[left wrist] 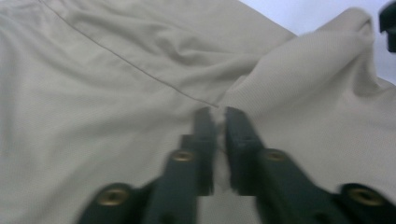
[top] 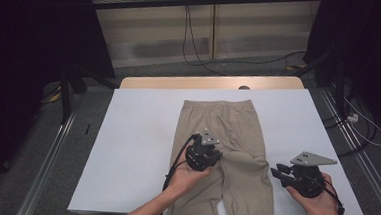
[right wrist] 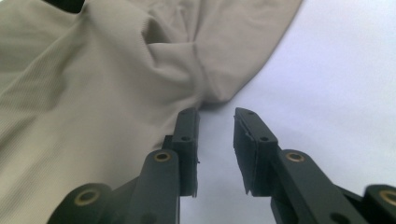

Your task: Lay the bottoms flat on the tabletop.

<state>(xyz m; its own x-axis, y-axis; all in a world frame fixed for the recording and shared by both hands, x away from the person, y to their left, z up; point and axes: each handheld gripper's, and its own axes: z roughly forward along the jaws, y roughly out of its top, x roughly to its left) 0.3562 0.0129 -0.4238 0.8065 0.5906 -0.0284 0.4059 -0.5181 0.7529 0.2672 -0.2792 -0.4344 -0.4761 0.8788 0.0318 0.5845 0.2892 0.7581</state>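
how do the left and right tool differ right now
The left tool sits over the middle of the beige trousers; the right tool is off their edge, above the white table. The left jaws stand a narrow slit apart; the right jaws gape wider, nothing between. Both are black and hand-held.

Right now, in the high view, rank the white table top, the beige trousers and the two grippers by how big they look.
1. White table top, largest.
2. Beige trousers, lying along its middle.
3. Left gripper and right gripper: they look about alike, so no ranking between them. Both are far smaller than the trousers.
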